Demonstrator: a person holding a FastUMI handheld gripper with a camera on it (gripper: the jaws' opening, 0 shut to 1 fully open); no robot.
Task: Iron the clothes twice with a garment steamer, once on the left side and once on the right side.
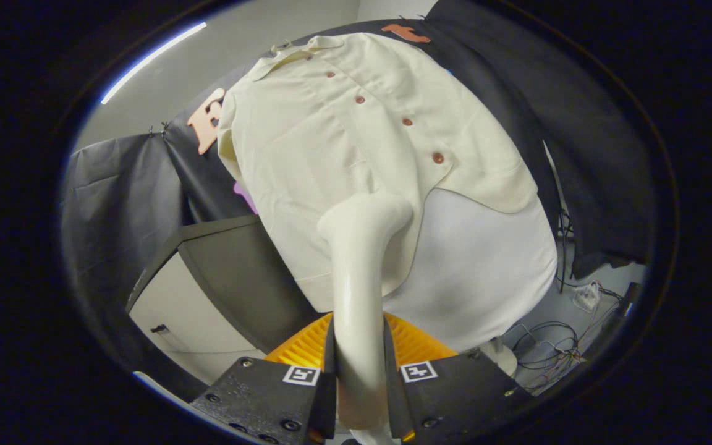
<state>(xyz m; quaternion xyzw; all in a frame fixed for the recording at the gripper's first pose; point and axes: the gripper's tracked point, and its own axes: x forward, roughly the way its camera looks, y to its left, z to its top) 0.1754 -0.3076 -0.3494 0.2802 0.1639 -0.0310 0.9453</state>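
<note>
Garment steamer [359, 278] upright, clenched between the gripper [360, 383] jaws, head seemingly touching the cream shirt [343, 136]

Gripper [360, 377] clamping garment steamer [359, 272] handle, both fingers [272, 395] pressing its sides, pointing forward and tilted upward.

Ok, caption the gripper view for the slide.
Gripper shut on white steamer, its head against the cream shirt near the hem.
</note>
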